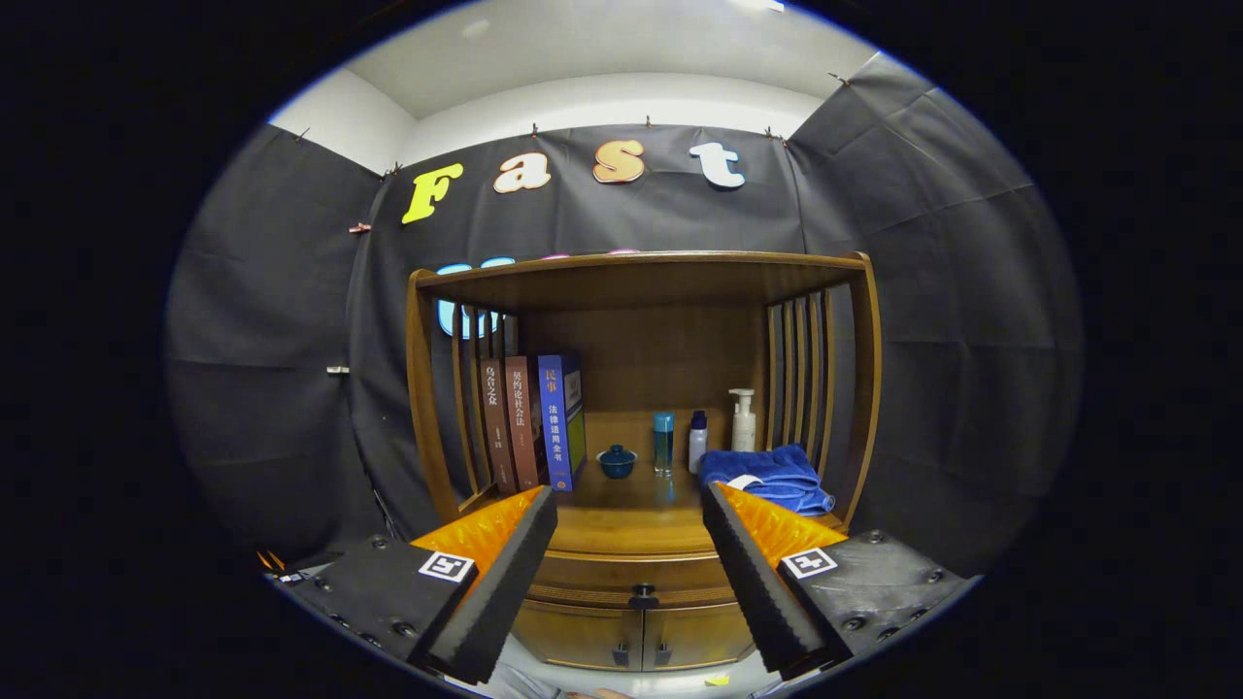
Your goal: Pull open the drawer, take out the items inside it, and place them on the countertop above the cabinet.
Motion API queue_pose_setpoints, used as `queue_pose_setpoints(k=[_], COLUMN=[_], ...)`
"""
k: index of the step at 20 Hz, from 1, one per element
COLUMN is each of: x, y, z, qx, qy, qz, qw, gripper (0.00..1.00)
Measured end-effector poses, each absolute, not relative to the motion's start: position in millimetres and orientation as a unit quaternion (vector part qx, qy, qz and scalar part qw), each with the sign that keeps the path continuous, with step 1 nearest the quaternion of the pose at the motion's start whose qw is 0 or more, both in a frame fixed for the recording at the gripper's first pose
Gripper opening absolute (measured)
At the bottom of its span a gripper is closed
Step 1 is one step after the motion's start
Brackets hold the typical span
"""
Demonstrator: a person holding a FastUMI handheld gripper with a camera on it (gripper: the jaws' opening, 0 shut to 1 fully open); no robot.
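A wooden cabinet stands ahead of me, with its countertop (631,529) under an open shelf frame. Its shut drawer (631,575) sits just below the countertop, with a small dark knob (643,591) at its middle. The knob shows between my two fingers and some way beyond them. My gripper (629,500) is open, fingers spread wide, with nothing between them. What lies inside the drawer is hidden.
On the countertop stand three books (534,422) at the left, a small blue lidded cup (617,462), a blue-capped bottle (663,442), a small white bottle (697,440), a pump bottle (743,419) and a folded blue towel (769,478). Two cabinet doors (641,636) sit below the drawer.
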State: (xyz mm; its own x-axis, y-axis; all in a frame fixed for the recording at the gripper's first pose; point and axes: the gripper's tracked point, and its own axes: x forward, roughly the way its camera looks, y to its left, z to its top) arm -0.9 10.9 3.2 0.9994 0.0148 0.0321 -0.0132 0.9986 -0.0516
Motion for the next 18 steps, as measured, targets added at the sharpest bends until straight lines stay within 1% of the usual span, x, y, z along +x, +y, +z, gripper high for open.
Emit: queue_pose_setpoints(k=[6, 12, 18], x=[14.9, 46.7, 89.0], y=[4.1, 3.7, -13.6], z=[-25.1, -95.3, -172.9], qx=[0.012, 0.018, 0.005], qy=[0.013, 0.090, 0.161], qz=[0.004, 0.004, -0.022], qw=[1.000, 0.996, 0.987], gripper=[0.99, 0.99, 0.99])
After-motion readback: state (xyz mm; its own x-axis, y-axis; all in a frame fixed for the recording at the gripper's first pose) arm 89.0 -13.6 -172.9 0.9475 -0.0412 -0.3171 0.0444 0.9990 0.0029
